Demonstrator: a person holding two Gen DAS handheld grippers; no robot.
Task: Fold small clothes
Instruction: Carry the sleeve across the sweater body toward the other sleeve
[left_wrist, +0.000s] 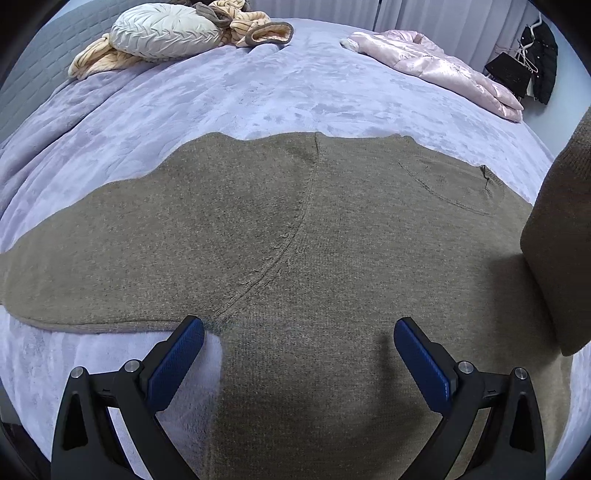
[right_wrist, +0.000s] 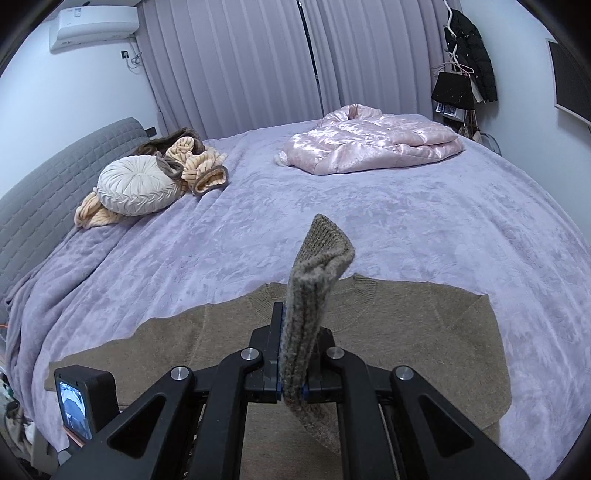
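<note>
2 grippers: right gripper (right_wrist: 295, 354) clamps sweater (left_wrist: 295, 229) cuff; left gripper (left_wrist: 299, 339) spread above sweater.

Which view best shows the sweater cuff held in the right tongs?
The right wrist view: the ribbed cuff stands clamped in the shut right tongs, centre frame, above the brown sweater. The left wrist view shows only a lifted sleeve at its right edge, grip unseen.

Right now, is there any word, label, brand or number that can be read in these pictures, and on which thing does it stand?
No text can be read.
air conditioner: a dark mark on its front, too small and blurred.
small screen beside the right gripper: a picture only, no words.
brown sweater: no label shows.
</note>
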